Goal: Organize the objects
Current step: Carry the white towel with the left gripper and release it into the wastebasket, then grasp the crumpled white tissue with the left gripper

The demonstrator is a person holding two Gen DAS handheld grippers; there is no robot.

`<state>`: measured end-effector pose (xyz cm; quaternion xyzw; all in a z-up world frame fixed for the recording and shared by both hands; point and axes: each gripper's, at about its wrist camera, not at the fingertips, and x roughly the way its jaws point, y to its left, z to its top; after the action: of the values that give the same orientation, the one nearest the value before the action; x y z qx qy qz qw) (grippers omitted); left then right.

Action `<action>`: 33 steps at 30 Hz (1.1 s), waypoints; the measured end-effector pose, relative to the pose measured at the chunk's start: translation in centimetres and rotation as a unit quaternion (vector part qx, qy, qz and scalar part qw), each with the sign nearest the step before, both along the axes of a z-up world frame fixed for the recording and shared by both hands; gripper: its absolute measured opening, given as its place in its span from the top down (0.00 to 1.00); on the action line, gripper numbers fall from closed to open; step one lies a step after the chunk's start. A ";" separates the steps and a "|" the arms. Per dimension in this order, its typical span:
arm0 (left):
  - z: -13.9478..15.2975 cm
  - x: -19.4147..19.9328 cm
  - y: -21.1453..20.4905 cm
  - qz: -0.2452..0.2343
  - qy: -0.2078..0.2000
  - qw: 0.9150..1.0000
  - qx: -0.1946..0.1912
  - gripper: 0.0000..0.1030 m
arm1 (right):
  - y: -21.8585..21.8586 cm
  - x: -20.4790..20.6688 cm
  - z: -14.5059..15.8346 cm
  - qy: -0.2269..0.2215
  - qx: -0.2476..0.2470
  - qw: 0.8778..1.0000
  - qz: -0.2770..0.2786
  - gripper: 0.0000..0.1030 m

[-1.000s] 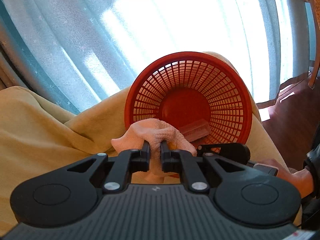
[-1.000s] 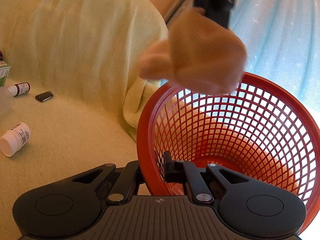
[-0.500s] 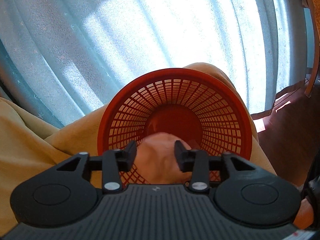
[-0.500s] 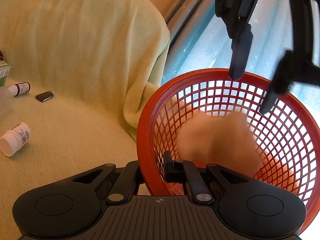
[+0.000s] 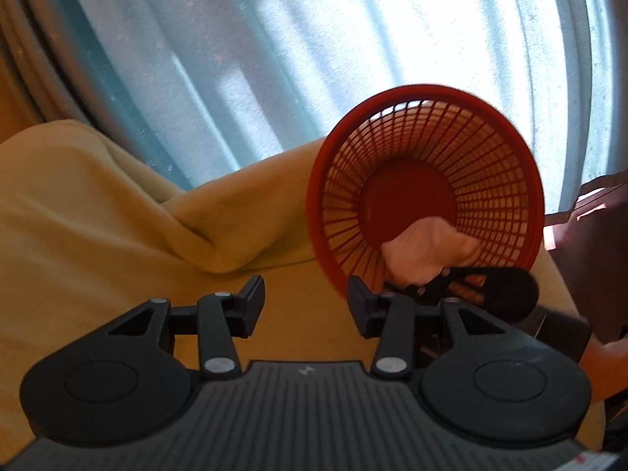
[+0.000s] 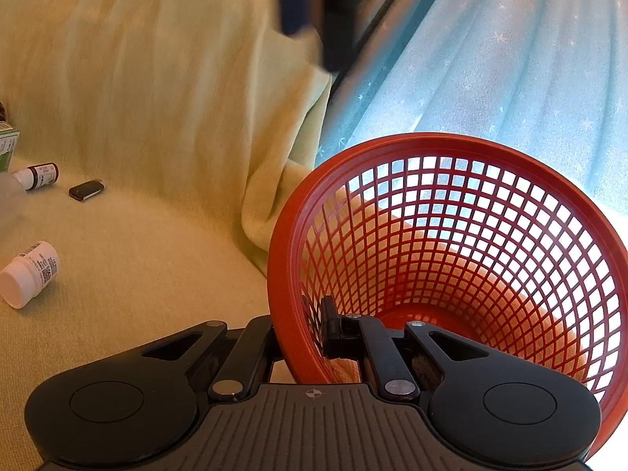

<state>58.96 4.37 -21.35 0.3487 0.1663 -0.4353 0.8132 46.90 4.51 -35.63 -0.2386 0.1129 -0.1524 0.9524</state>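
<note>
baskets: 1 | cloths: 1 | bottles: 2 | black fobs: 1

White bottle label print too small; nothing legible.

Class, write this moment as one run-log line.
left gripper: open, empty | right gripper: shut on red basket rim | peach cloth: inside basket | white bottle: on couch

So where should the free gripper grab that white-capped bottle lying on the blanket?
Grip the white-capped bottle across its labelled body, coming from above. It lies on its side on the blanket, so the round sides are exposed and nothing crowds it.
</note>
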 end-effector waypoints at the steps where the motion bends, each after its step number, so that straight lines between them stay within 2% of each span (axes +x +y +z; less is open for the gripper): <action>1: -0.2 0.4 1.2 0.013 0.000 1.000 0.005 0.60 | 0.0 0.0 0.0 0.000 0.000 1.000 0.000 0.98; 8: -3.0 1.5 9.7 0.095 0.022 0.995 0.031 0.59 | 0.2 -0.1 0.0 0.001 -0.002 1.000 0.000 0.98; 14: -6.3 0.1 14.7 0.122 0.055 0.990 0.050 0.59 | 0.3 -0.3 -0.1 0.001 -0.002 1.000 0.000 0.98; 19: -9.0 -1.4 16.1 0.118 0.076 0.988 0.069 0.60 | 0.2 -0.3 -0.1 0.002 -0.003 1.000 0.000 0.98; 26: -11.6 -1.2 16.6 0.125 0.102 0.984 0.075 0.63 | 0.1 -0.2 -0.1 0.004 -0.004 1.000 0.000 0.98; 33: -12.2 -0.5 15.9 0.124 0.112 0.983 0.077 0.80 | 0.0 -0.1 -0.1 0.005 -0.006 1.000 0.000 0.98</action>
<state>58.42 20.23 -33.55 0.3360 0.3312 -0.3532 0.8079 46.81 4.52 -35.72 -0.2449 0.1170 -0.1517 0.9504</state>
